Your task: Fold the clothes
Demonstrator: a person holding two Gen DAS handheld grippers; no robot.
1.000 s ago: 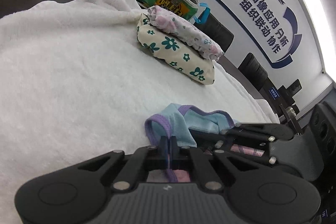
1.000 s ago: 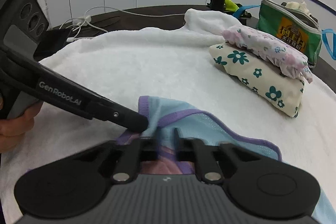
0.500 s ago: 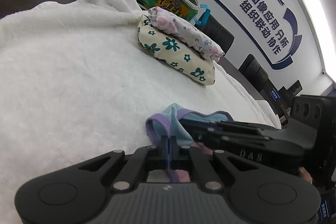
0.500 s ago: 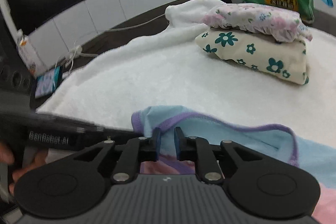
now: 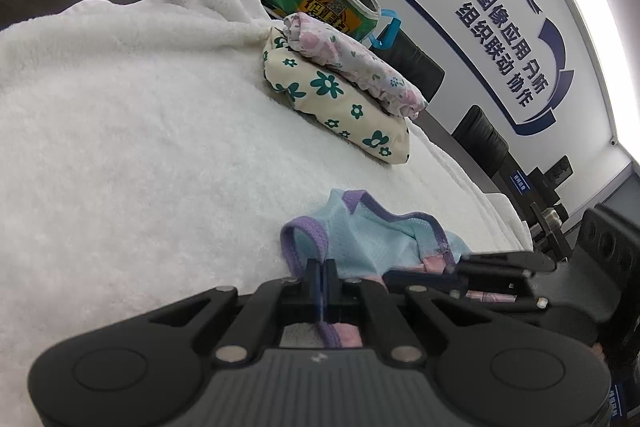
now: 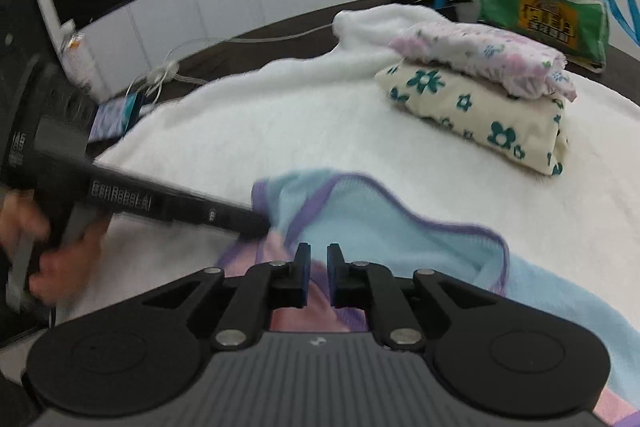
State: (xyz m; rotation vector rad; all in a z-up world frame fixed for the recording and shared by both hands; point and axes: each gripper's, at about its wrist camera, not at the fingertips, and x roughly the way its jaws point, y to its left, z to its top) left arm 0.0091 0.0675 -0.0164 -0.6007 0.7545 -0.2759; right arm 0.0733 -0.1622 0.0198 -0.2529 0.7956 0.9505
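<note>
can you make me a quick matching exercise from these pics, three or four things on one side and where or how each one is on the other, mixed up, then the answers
Things:
1. left gripper
2. pink floral garment
3. cream garment with teal flowers
4. green bag

Places or states:
A. bottom of the folded stack on the white towel
B. standing on the dark table beyond the towel
C. shut on the purple trim of the light blue garment
D. lying folded on top of the stack

Pairs: 1-C, 2-D, 3-A, 4-B
</note>
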